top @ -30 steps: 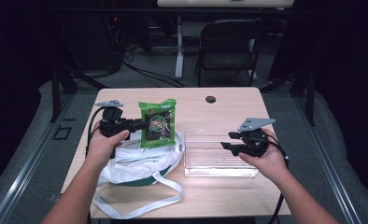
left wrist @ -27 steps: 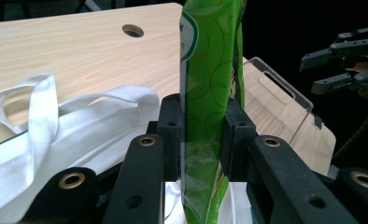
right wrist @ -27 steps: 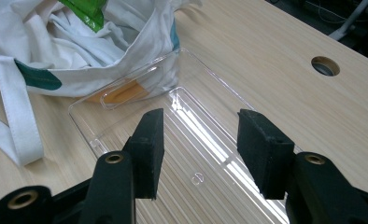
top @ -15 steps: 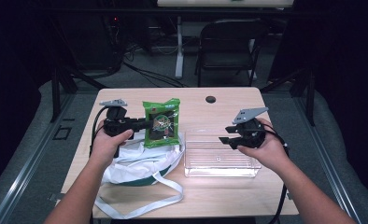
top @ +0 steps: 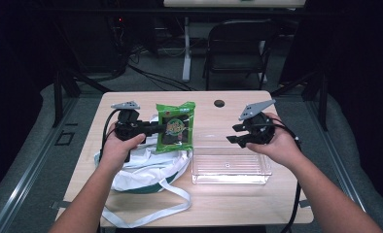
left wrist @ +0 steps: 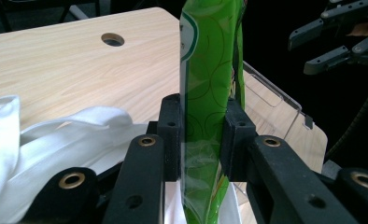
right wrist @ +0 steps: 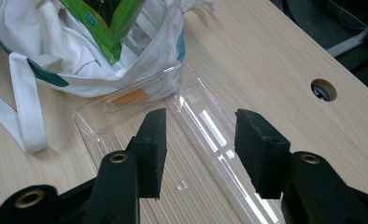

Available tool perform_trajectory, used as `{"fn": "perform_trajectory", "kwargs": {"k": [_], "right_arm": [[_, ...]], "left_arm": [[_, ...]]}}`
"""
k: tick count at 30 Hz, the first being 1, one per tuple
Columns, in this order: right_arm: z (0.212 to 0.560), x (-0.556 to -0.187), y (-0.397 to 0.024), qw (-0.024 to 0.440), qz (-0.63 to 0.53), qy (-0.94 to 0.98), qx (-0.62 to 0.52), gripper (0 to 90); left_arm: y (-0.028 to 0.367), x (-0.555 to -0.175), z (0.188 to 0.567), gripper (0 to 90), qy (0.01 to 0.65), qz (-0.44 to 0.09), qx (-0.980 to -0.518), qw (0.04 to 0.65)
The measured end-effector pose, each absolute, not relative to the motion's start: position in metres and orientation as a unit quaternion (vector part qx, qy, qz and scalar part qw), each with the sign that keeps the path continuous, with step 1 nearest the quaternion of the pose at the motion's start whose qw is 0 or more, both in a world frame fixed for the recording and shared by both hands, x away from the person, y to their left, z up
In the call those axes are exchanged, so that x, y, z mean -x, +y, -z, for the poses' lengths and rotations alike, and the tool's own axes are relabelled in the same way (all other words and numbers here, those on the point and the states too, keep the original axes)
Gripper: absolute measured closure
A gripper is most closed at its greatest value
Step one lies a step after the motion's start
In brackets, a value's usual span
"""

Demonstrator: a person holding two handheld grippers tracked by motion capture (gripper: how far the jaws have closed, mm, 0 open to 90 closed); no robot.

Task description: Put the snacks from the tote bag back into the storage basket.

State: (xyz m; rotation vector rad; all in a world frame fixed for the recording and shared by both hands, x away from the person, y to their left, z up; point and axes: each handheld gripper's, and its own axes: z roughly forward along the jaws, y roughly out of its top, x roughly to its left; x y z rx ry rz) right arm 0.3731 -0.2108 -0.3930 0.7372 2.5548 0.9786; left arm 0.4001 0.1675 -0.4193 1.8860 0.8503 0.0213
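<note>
1. Green, glossy snack packet (top: 175, 127) stands upright in the air above the left half of a pale wooden table (top: 214, 204), pinched at its left edge by the left gripper (top: 153, 128); in the left gripper view both black pads (left wrist: 169, 135) press flat against the packet's (left wrist: 210, 93) two faces

2. Below and just behind the packet lies a crumpled white cloth bag (top: 146, 167) with green trim, its long white straps trailing toward the near edge of the table

3. Right of the bag, touching it at one corner, a clear plastic tray (top: 231, 167) sits flat on the wood

4. Right gripper (top: 234, 135) hangs in the air above the far right part of the tray, pointing left toward the packet and well apart from it; its jaws have just been closing a little, yet its pads (right wrist: 154, 149) stand apart with nothing between them, the tray (right wrist: 210, 154) visible through the gap

5. Small round hole (top: 219, 103) sits in the tabletop near the far edge, between the two grippers

6. Beyond the table, on a dark floor, stands a black folding chair (top: 238, 48)

7. Bare forearms come in from the near side, one hand wrapped around each gripper
</note>
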Motion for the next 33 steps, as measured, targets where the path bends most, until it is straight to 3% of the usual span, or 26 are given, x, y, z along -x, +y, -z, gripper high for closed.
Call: {"fn": "perform_trajectory", "kwargs": {"k": [33], "right_arm": [[0.355, -0.389, -0.178, 0.172, -0.299, 0.918, -0.194, 52.4]], "left_arm": [[0.133, -0.402, 0.424, 73.5, 0.325, 0.004, -0.802, 0.502]]}}
